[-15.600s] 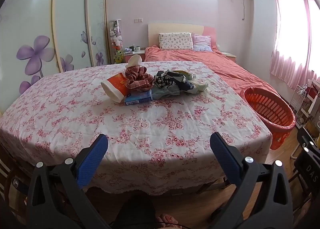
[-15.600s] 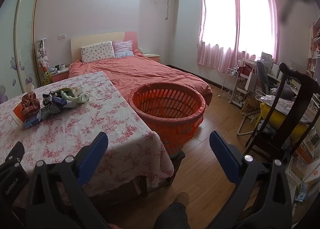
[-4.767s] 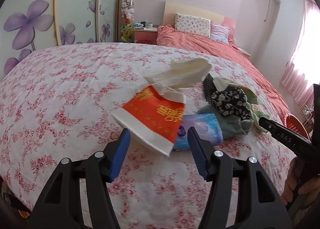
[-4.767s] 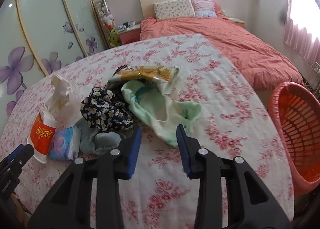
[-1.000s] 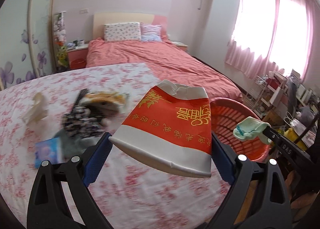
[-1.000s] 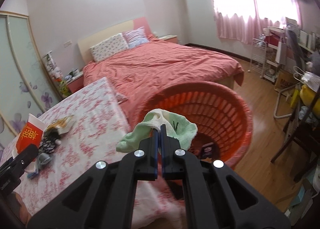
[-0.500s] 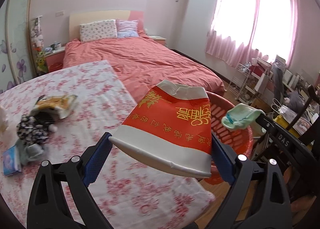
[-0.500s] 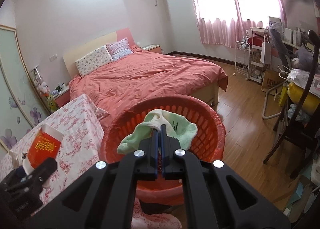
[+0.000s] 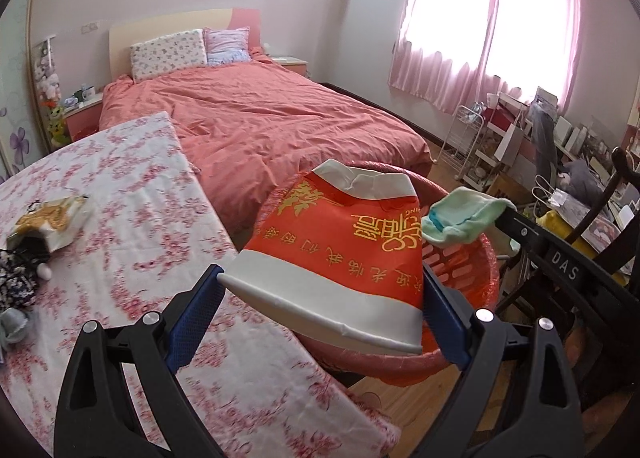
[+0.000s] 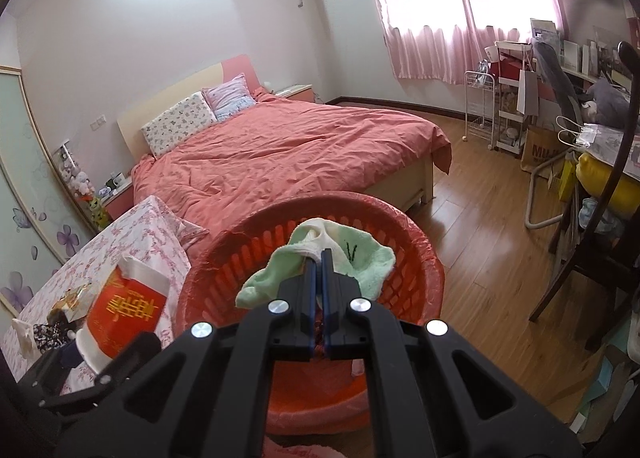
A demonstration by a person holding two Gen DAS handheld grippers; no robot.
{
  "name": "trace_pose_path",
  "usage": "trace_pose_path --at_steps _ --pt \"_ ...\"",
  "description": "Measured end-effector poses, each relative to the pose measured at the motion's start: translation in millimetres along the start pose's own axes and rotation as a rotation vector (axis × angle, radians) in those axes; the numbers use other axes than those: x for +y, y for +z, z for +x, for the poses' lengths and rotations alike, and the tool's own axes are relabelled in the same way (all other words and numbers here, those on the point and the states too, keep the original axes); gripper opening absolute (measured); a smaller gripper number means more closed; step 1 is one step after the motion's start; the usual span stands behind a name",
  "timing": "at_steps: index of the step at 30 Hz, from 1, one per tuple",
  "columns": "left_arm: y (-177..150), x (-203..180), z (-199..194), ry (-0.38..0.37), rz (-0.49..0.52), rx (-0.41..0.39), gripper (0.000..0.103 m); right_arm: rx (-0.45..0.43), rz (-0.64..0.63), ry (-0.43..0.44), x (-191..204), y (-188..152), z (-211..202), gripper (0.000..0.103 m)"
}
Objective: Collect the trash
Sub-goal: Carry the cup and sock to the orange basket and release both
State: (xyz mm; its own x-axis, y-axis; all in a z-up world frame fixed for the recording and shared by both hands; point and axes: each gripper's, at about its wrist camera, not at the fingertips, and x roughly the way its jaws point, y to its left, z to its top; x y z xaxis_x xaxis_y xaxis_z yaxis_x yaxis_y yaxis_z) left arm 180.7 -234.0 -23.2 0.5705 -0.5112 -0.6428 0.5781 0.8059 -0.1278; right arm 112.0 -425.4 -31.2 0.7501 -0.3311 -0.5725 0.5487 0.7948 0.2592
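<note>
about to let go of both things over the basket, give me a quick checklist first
1. Right gripper shut on the green sock: ok.
2. Sock over the orange basket opening: ok.
3. Left gripper clamped on the red and white tissue pack: ok.
4. Tissue pack fully over the basket: cannot tell; its near end looks over the table edge.
5. Room left in the basket: ok, mostly empty.

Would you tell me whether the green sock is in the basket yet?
Not yet: the green sock hangs above the orange basket, pinched in the right gripper.
</note>
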Motion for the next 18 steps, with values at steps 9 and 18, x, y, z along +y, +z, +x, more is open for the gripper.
trace_pose_path --at_steps 9,18 --pt "-1.8 -11.6 23.1 -0.002 0.022 0.064 0.093 0.052 0.052 0.007 -12.7 1.0 18.2 0.015" --pt "-1.9 -9.0 25.3 0.009 0.015 0.096 0.093 0.05 0.042 -0.005 -14.8 -0.6 18.0 0.038"
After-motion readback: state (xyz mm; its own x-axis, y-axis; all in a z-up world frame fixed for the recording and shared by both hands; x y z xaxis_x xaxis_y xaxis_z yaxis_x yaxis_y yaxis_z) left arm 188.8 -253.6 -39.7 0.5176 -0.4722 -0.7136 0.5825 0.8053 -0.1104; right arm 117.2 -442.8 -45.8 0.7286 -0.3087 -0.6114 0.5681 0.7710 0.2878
